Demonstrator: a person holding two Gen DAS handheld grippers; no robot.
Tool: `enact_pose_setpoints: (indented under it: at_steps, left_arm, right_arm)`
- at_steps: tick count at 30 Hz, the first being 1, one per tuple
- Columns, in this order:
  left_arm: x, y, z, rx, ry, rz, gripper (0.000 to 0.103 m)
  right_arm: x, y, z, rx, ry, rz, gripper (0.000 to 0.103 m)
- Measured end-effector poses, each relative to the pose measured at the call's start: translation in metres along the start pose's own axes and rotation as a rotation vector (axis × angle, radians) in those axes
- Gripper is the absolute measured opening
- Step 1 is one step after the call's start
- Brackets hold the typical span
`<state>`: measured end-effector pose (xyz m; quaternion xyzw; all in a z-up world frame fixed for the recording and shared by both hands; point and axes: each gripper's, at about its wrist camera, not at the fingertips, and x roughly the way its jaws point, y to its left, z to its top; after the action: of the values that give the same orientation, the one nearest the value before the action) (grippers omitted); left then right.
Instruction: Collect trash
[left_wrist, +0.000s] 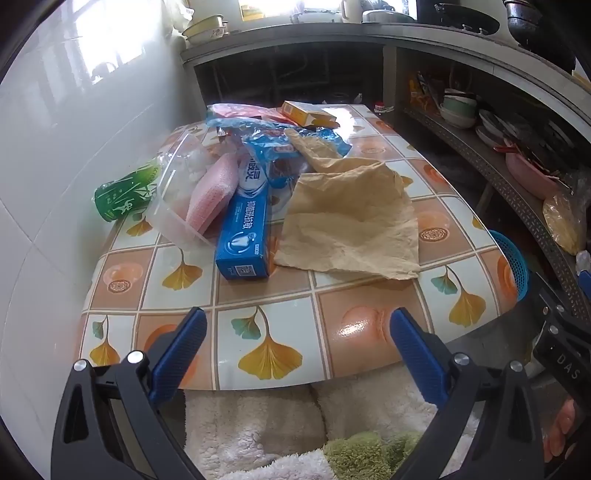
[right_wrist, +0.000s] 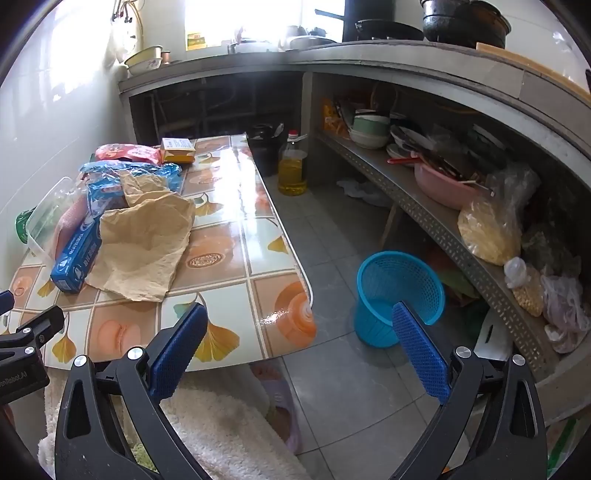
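The left gripper (left_wrist: 297, 325) hung over the near edge of the table (left_wrist: 258, 295) with its blue fingers (left_wrist: 181, 350) spread as wide as they go and nothing between them. Ahead of those fingers, well apart from the tips, the trash lay in a loose heap: a blue toothpaste box (left_wrist: 243, 240) straight beyond the left finger, a crumpled brown paper (left_wrist: 351, 218) just beside it toward the right finger and touching its edge, a pink sponge (left_wrist: 212, 192) and a clear plastic tray (left_wrist: 177, 206) to the left of the box, and a green cup (left_wrist: 122, 195) lying on its side farther left by the wall. Blue plastic wrappers (left_wrist: 266, 144) and a small yellow box (left_wrist: 308, 114) sat at the far side of the heap. The right gripper (right_wrist: 299, 325) was likewise fully open and empty, its left finger over the table's near corner and its right finger (right_wrist: 419, 350) in front of a blue basket (right_wrist: 399, 291) standing on the floor to the table's right. The brown paper (right_wrist: 144, 236) lay ahead and to the left of these fingers.
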<state>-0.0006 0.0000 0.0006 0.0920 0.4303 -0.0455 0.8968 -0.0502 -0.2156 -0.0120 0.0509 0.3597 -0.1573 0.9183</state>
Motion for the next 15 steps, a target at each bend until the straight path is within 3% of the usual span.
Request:
enact_pose_setpoints:
  at_steps: [15]
  left_arm:
    - [-0.0004,0.0010,-0.0001,-0.005,0.001,-0.003,0.097]
  right_arm:
    - [-0.0029,-0.0015,0.0018,-0.003,-0.005,0.001,0.095]
